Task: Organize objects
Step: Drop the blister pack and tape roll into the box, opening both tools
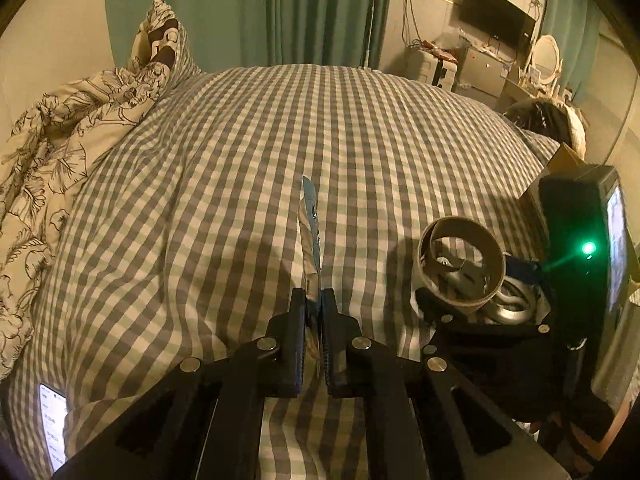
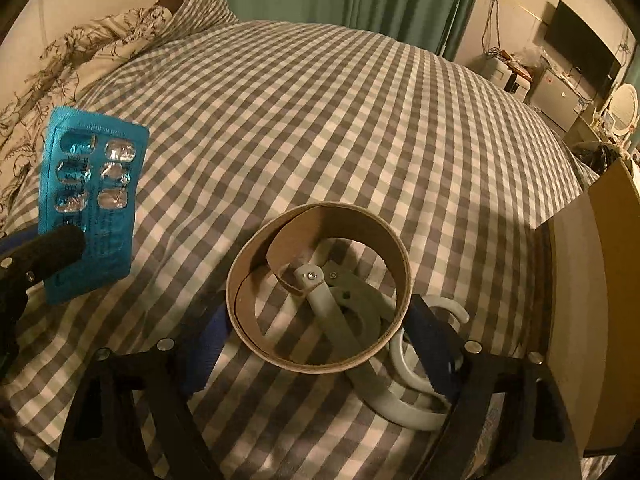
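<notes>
Blue foil catches the lamplight as the left claw [image 1: 314, 312], clamped shut on a blister pack [image 2: 90, 204], lifts it clear of the checked bed [image 2: 320, 120], apparently for sorting. The right claw [image 2: 320, 344] stands open around a cardboard ring [image 2: 318, 286] lying over a white clamp [image 2: 412, 404]. Only the right wrist view shows the pack's face; the left sees it edge-on.

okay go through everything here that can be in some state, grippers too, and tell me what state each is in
left gripper: shut on the blister pack
blister pack: held upright off the bed, pockets look emptied
right gripper: open, fingers either side of the cardboard ring
cardboard ring: lying on the bed, inner strip curling loose
phone: screen lit
television: screen dark
</notes>
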Demonstrator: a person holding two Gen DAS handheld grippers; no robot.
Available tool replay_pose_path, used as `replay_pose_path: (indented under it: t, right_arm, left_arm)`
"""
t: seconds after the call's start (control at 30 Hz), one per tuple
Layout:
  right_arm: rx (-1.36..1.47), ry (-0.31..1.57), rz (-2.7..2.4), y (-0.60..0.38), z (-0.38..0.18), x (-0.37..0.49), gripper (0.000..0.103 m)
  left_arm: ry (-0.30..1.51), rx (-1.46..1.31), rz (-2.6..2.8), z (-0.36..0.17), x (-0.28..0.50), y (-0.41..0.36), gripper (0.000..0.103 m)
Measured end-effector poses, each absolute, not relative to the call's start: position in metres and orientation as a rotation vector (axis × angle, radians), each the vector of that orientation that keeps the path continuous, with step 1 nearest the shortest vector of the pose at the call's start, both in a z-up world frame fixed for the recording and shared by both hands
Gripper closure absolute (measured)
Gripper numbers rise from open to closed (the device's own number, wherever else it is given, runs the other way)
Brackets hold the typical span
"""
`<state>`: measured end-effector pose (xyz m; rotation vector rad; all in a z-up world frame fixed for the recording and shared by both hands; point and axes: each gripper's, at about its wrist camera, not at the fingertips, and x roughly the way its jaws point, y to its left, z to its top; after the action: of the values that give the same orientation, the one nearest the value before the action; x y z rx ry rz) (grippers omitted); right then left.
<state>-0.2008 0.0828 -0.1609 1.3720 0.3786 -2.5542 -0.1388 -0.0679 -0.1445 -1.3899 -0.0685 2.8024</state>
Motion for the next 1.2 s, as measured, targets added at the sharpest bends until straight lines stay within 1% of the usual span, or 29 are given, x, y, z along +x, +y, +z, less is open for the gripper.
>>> replay_pose_path:
  t: [0.3,0.4,0.5,0.6,0.77,0.87,0.97,1.07,1.2]
  right_arm:
    - [1.232,0.303,-2.616,0.09,-0.118,-0.169,0.021]
    - [1.164,0.282,-2.644,0.093,-0.1,-0.152,0.021]
    - [1.108,0.221,-2.671,0.103,-0.077,-0.137,0.021]
    - [1.022,0.156,-2.725,0.123,-0.043,-0.122,0.021]
    - [0.884,0.109,-2.818,0.161,0.022,-0.097,0.021]
    - [0.825,0.102,-2.874,0.19,0.056,-0.084,0.021]
    - [0.788,0.102,-2.928,0.222,0.081,-0.071,0.021]
    - [0.784,0.076,-2.977,0.258,0.098,-0.066,0.021]
    - [0.803,0.076,-3.036,0.297,0.101,-0.068,0.021]
  left_arm:
    - [0.033,-1.333,2.852,-0.113,-0.114,-0.061,0.096]
    - [0.057,-1.284,2.88,-0.094,-0.102,-0.058,0.096]
    - [0.096,-1.218,2.904,-0.073,-0.093,-0.052,0.096]
    - [0.148,-1.109,2.92,-0.043,-0.083,-0.038,0.096]
    - [0.192,-0.942,2.91,0.006,-0.076,-0.004,0.096]
    - [0.199,-0.85,2.868,0.033,-0.074,0.029,0.096]
    - [0.199,-0.791,2.812,0.05,-0.075,0.065,0.096]
    - [0.221,-0.76,2.755,0.058,-0.081,0.103,0.096]
    - [0.251,-0.769,2.679,0.057,-0.096,0.151,0.096]
